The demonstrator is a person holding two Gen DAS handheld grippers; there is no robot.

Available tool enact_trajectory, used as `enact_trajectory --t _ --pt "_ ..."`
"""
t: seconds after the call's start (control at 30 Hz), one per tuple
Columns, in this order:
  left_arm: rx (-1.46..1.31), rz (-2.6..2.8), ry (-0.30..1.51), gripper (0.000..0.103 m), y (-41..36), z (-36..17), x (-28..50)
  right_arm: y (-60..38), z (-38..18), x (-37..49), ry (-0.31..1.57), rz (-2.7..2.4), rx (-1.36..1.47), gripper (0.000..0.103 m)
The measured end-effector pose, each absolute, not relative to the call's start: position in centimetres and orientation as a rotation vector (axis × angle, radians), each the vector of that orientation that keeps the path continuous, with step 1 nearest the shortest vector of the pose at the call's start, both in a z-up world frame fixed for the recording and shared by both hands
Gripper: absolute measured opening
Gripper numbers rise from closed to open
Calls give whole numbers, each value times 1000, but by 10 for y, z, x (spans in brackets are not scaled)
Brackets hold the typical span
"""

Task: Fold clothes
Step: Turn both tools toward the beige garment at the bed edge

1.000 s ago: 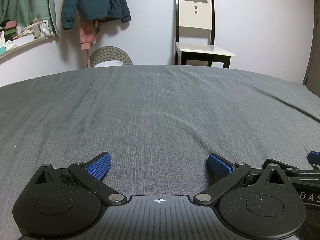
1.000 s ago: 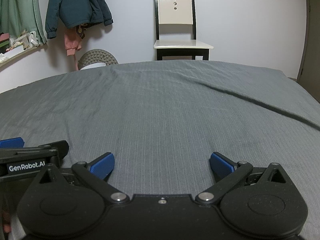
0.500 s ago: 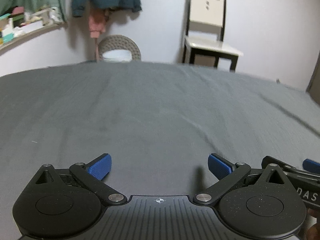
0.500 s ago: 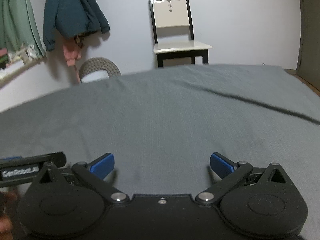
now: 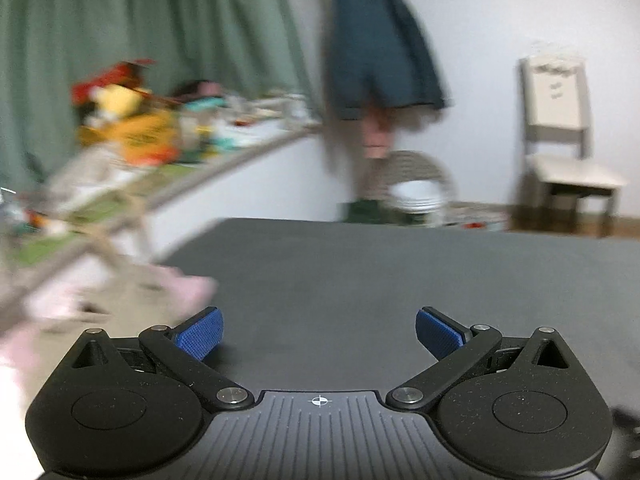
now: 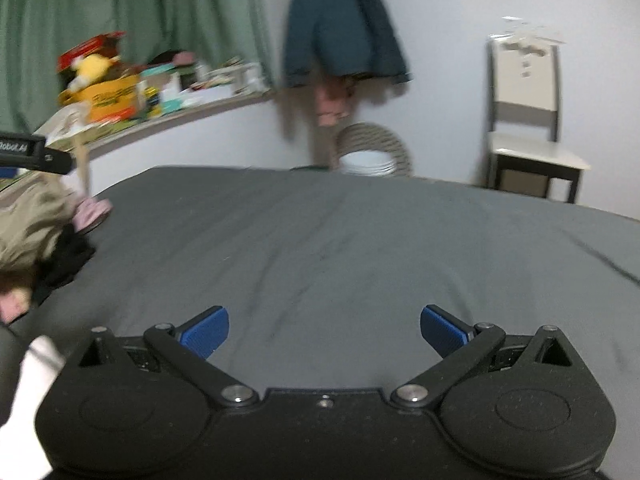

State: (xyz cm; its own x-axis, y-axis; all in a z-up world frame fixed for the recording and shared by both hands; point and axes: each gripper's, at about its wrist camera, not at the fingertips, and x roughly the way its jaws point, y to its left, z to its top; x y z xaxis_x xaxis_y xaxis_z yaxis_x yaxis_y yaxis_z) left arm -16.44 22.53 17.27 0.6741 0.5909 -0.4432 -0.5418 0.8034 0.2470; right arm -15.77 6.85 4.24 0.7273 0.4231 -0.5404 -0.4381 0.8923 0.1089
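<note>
A heap of clothes lies at the left edge of the grey bed: beige and pink pieces point(image 5: 120, 296) in the blurred left wrist view, and a beige garment point(image 6: 28, 224) over a black one point(image 6: 68, 260) in the right wrist view. My left gripper point(image 5: 318, 334) hovers open over the grey sheet point(image 5: 400, 272), its left pad near the pink cloth, nothing between the fingers. My right gripper point(image 6: 324, 332) is open and empty over the sheet point(image 6: 340, 240), right of the heap. The left gripper's body point(image 6: 32, 154) shows at the far left.
A cluttered ledge point(image 6: 160, 108) with boxes and a yellow toy runs under green curtains point(image 6: 120, 20) to the left. A teal jacket point(image 6: 340, 20) hangs on the wall. A round woven stool point(image 6: 374, 152) and a white chair point(image 6: 528, 120) stand beyond the bed.
Both grippers have swung left and lifted; the clothes heap, ledge and curtains have come into view and the chair has slid right. Both stay open.
</note>
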Motion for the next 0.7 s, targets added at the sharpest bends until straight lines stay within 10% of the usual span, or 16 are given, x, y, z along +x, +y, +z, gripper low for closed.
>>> enact_trajectory --t 0.33,0.43,0.7 --pt "125 871 632 101 326 137 -195 67 42 -161 611 544 -48 103" --pt "119 881 662 68 337 127 -190 68 37 -158 630 548 -50 103" --pt "151 893 672 25 330 116 -192 72 33 -163 622 565 -82 103"
